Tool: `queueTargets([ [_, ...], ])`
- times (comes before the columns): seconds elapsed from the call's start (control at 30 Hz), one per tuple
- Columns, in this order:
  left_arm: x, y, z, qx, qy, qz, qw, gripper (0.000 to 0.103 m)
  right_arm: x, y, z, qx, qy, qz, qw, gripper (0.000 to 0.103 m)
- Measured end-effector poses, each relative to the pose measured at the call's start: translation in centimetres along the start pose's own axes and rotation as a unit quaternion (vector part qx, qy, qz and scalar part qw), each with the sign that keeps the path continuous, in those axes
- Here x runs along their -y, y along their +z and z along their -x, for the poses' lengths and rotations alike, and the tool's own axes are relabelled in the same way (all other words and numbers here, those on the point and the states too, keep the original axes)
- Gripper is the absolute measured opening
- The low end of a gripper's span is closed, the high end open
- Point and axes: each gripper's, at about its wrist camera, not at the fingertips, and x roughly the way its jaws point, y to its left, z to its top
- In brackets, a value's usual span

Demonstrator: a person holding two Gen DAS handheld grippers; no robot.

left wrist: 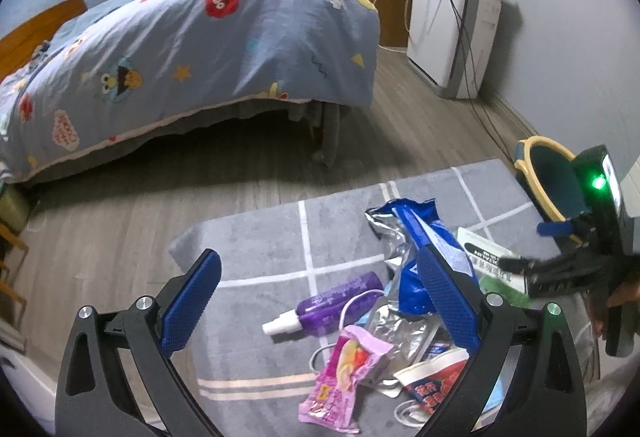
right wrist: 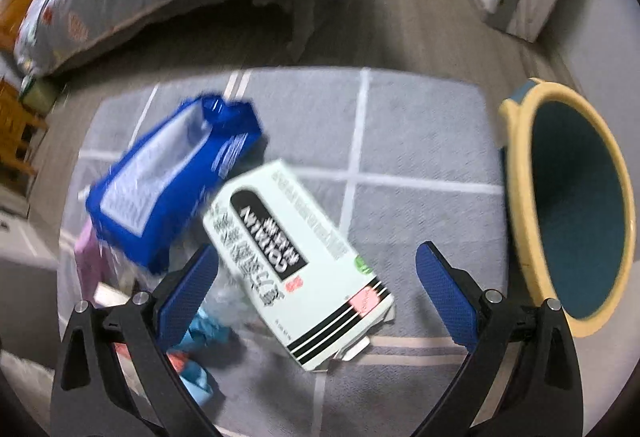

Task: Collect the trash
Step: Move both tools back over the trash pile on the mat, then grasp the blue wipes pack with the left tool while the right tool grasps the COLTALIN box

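Both tongs, left [left wrist: 320, 301] and right [right wrist: 318, 291], stood apart, empty. White carton [right wrist: 298, 263] lay on the rug [right wrist: 420, 125] beside the bin [right wrist: 520, 197]. We judged: straddle its narrow sides, clamp squarely.

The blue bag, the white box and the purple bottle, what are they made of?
The blue bag looks like shiny plastic film with a silvery foil inside, since it crinkles and glints. The white box seems to be thin printed cardboard: flat faces, folded flaps at one end. The purple bottle looks like see-through plastic with a white spray top.
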Motion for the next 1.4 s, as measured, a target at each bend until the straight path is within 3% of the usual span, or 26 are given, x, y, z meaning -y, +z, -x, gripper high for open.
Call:
queueTargets([
  [0.2,0.7,0.4,-1.1,-0.01,-0.007,0.009,0.9999,0.097,-0.8,-0.7,-2.0,-0.026,-0.012,0.049,0.998,0.097],
  [0.47,2.1,0.5,-2.2,-0.024,-0.002,-0.009,0.9997,0.097,-0.9,-1.0,-3.4,-0.044,0.008,0.07,0.996,0.097],
  [0.63,2.9,0.6,-2.8,-0.031,-0.006,-0.01,0.9995,0.097,-0.1,-0.9,-3.7,-0.059,0.024,0.062,0.996,0.089],
  [0.87,5.7,0.7,-5.5,-0.06,-0.036,-0.03,0.9971,0.097,1.5,-1.1,-3.3,-0.063,0.033,0.047,0.996,0.086],
  [1.03,7.5,0.3,-7.1,-0.093,-0.086,-0.025,0.9917,0.094,2.0,-1.6,-3.0,-0.067,0.012,0.054,0.996,0.086],
  [1.1,8.2,0.2,-7.4,-0.098,-0.091,-0.032,0.9905,0.092,2.2,-1.6,-3.1,-0.067,0.0,0.059,0.996,0.086],
  [1.4,9.3,-0.8,-9.6,-0.155,-0.089,-0.049,0.9827,0.062,4.0,-1.9,-3.0,-0.068,-0.013,0.056,0.996,0.086],
])
